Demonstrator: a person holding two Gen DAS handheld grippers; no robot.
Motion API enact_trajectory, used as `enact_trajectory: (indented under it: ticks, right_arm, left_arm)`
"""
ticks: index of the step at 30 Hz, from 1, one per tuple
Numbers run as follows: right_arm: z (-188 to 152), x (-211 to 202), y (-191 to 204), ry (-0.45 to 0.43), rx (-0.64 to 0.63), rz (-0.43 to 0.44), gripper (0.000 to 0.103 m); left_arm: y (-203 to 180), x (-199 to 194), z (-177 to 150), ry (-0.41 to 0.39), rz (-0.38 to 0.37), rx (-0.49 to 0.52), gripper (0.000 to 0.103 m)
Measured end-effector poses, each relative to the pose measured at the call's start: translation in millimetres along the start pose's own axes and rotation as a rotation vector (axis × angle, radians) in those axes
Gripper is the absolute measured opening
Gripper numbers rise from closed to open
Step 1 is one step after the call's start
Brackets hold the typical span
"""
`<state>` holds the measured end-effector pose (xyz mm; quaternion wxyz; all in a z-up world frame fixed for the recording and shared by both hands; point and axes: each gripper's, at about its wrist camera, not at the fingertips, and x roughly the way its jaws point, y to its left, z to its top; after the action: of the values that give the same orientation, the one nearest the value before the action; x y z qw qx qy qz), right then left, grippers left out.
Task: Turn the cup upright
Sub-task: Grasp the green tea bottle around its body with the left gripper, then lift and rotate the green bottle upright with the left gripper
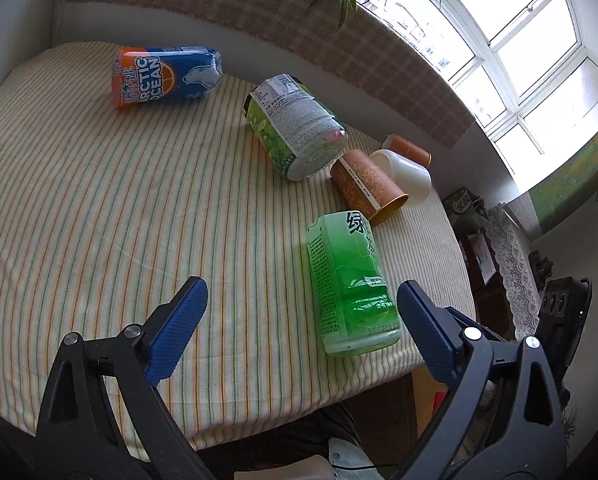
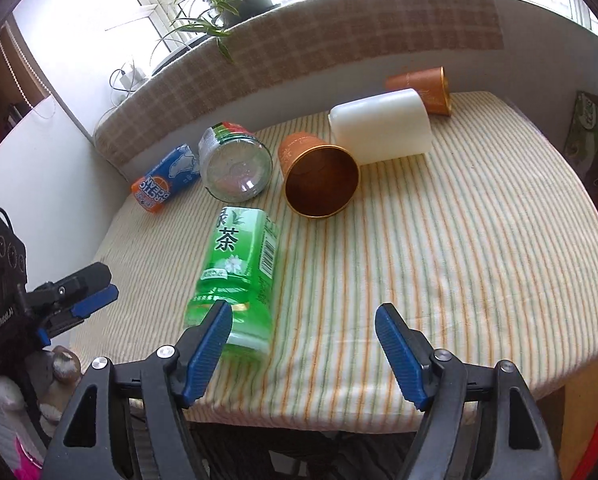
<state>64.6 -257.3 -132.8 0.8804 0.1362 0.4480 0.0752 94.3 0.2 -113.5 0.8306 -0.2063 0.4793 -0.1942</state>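
Six containers lie on their sides: two brown paper cups, one white cup, and what look like three cut-down drink bottles, green, clear-bottomed and blue-orange.

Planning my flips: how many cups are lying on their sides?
6: Arctic Ocean cup far left, clear-bottomed cup, green tea cup nearest, copper cup centre, white cup, orange cup farthest.
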Motion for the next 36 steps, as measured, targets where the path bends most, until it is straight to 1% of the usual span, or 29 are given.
enact_trajectory:
  ticks: [5,9,14,16,17,23,27,32,35,36]
  right_arm:
    - [-19,-18,-30,-0.012,0.048,-0.066,0.077]
    - [-29,-25,-51,-0.015,0.093,-0.101,0.077]
    - [-34,-28,-66,-0.015,0.142,-0.116,0.077]
    - [-35,-29,-69,-0.016,0.149,-0.12,0.077]
    - [-35,-29,-70,-0.016,0.15,-0.122,0.077]
    - [-36,-29,-75,-0.013,0.167,-0.125,0.077]
    - [-36,-28,-78,-0.011,0.182,-0.121,0.077]
    - [-36,-26,-80,-0.006,0.193,-0.123,0.077]
    - [-36,-25,-81,-0.004,0.198,-0.126,0.077]
    - [-36,-25,-81,-0.004,0.199,-0.126,0.077]
  left_arm:
    - [-6,30,10,0.11,-0.095,-0.053,0.089]
    - [-13,51,18,0.17,-0.139,-0.084,0.087]
    - [-16,75,27,0.213,-0.152,-0.123,0.085]
    - [-15,83,29,0.232,-0.163,-0.139,0.083]
    - [-15,86,29,0.241,-0.165,-0.142,0.081]
    - [-18,103,33,0.26,-0.147,-0.134,0.079]
    - [-18,110,34,0.275,-0.139,-0.129,0.074]
    - [-17,116,34,0.286,-0.134,-0.124,0.071]
    - [-20,120,34,0.291,-0.131,-0.115,0.064]
    - [-20,120,34,0.29,-0.132,-0.113,0.064]
